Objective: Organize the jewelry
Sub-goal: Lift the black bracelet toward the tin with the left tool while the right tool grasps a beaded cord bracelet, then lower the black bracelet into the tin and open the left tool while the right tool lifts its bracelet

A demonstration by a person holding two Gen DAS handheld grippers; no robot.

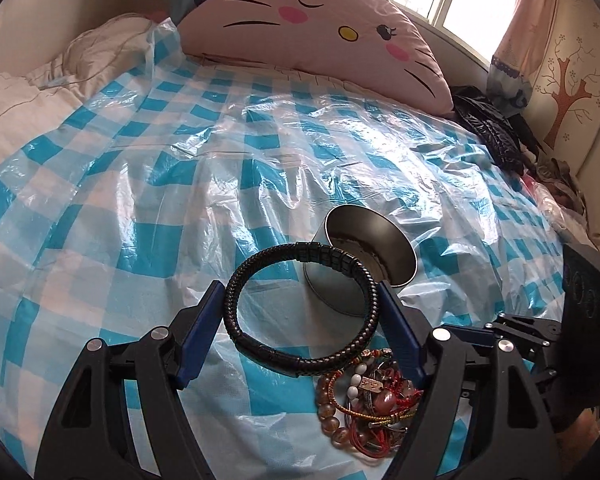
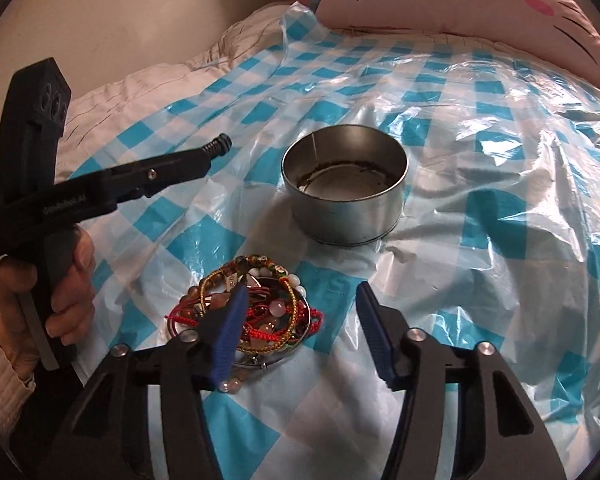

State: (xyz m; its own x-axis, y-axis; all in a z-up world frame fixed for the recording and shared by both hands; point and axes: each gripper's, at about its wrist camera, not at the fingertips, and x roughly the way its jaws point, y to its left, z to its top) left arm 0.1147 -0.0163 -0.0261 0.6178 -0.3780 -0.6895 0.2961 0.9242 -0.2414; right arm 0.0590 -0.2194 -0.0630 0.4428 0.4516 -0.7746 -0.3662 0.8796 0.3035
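Observation:
My left gripper is shut on a black braided leather bracelet, held by its sides above the bed, just short of a round silver tin. The tin stands open and upright on the blue checked plastic sheet. A pile of beaded and red-cord bracelets lies on a small round metal lid in front of the tin; it also shows in the left wrist view. My right gripper is open and empty, its left finger over the pile. The left gripper shows side-on at the left.
A pink cat-face pillow lies at the head of the bed. White bedding is bunched at the far left. Dark clothes lie at the right edge by the wall. The right gripper's body shows at the right.

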